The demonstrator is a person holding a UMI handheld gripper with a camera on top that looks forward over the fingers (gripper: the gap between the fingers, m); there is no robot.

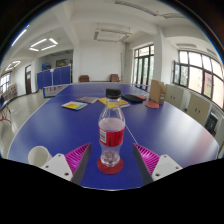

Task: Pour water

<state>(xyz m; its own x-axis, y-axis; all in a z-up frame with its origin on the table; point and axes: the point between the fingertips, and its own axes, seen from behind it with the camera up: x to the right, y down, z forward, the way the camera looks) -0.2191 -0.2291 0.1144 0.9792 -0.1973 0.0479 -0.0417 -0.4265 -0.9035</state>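
We take bottle (111, 135) as landmark: clear plastic, red cap, red label, upright on blue table (60, 125). Gripper (111, 160) spread wide; bottle stands between fingers, gap each side, pink pads (77, 155) not touching. White cup (38, 155) sits left of bottle, near left finger. Papers and dark box lie well beyond bottle.

Our judgement: grasp step pending. We advise centring bottle, closing on label band below shoulder, squeezing gently since thin plastic may buckle, lifting straight, then tilting slowly over cup.

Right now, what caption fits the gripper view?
Open gripper around a water bottle standing on a blue table.
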